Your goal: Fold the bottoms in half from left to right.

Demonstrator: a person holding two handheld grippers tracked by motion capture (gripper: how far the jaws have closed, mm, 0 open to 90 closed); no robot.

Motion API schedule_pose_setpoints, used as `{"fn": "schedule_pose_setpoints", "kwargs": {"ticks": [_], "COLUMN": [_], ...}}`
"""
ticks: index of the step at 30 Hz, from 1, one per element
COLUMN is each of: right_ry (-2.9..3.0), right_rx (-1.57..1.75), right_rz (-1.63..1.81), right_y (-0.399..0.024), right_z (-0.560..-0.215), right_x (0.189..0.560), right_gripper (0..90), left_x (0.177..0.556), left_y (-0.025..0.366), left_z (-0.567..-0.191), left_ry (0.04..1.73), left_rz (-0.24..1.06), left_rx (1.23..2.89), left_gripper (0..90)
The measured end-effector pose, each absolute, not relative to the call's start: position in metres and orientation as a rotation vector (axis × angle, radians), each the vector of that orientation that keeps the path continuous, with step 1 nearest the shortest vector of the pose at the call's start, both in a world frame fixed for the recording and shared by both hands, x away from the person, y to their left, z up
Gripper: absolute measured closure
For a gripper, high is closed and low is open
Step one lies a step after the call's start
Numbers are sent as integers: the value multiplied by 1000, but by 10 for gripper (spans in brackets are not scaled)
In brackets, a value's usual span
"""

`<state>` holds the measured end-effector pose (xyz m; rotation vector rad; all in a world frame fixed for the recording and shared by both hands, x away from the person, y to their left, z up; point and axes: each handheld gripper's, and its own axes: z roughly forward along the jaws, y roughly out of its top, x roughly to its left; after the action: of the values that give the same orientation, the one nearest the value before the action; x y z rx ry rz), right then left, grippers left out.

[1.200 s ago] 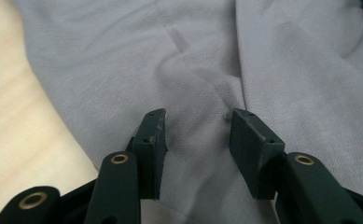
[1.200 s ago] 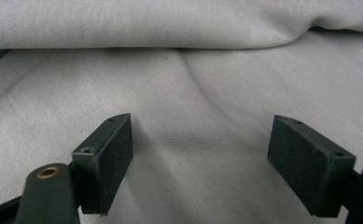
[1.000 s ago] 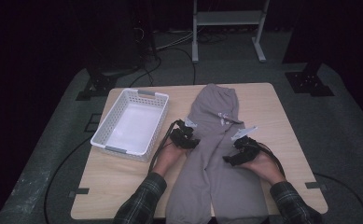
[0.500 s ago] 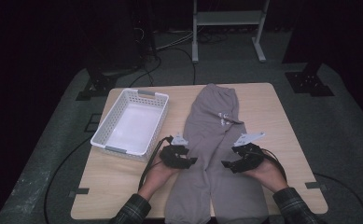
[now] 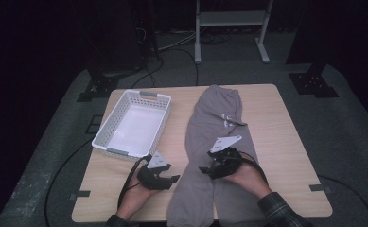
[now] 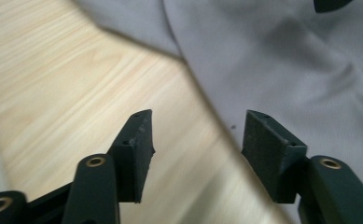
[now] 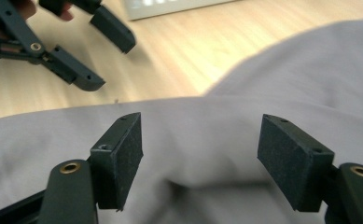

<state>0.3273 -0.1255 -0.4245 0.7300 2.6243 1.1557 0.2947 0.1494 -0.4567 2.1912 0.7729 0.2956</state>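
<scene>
We see grey trousers (image 5: 219,142) laid flat down the middle of the table (image 5: 285,132), waistband toward the far edge and legs running to the near edge, where the cuffs hang over it. A white drawstring (image 5: 229,120) lies on the upper part of the cloth. To the left of the trousers sits a white basket (image 5: 133,124), just apart from the cloth. Our left gripper (image 5: 174,178) is over bare wood beside the left leg, near the front left part of the table, with its tips pointing toward the cloth. In the left gripper view its pads (image 6: 139,140) stand apart with nothing between them; below the gap we see the wood and the edge of the trouser leg, and the jaws have just been opening. Our right gripper (image 5: 204,169) is over the trousers near the split between the two legs, its hand (image 5: 248,177) resting on the right leg. In the right gripper view the pads (image 7: 123,149) are spread above rumpled grey cloth, which lies under them without being pinched; these jaws have just been closing a little, with no cloth gripped. That same view shows the left gripper farther off, above the wood, with the basket's rim behind it. The two grippers are near each other, facing across the left leg.
</scene>
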Motion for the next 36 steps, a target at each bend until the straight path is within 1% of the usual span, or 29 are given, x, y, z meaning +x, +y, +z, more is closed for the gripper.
{"fn": "schedule_pose_setpoints", "kwargs": {"ticks": [5,9,11,14,16,19,20,22,26,30,31,36], "right_ry": [2685,2735,2747,2769,2788,2817,2823,2834,2825,2819,2810,2785], "right_rx": [655,604,586,559,540,530,515,510,484,492,485,468], "right_rz": [1123,1091,1080,1052,1034,1002,987,958,973,966,961,981], "right_y": [-97,-77,-69,-59,-54,-47,-45,-42,-41,-42,-42,-46], "right_z": [-433,-440,-443,-449,-453,-459,-461,-465,-465,-464,-464,-459], "right_x": [319,313,311,308,306,302,302,300,298,296,296,293], "right_gripper": [324,346,361,381,393,425,438,476,639,864,878,878], "left_x": [287,288,290,291,292,292,292,293,293,294,294,294], "left_y": [164,170,173,174,174,173,173,174,177,179,179,179], "left_z": [-464,-468,-470,-473,-476,-480,-480,-481,-483,-483,-483,-483], "left_ry": [767,779,787,795,790,781,781,775,761,760,758,760], "left_rz": [325,317,312,316,323,331,331,332,337,337,336,336], "left_rx": [2222,2231,2227,2230,2246,2269,2267,2271,2255,2256,2256,2254], "left_gripper": [360,286,271,193,162,76,71,45,21,20,20,20]}}
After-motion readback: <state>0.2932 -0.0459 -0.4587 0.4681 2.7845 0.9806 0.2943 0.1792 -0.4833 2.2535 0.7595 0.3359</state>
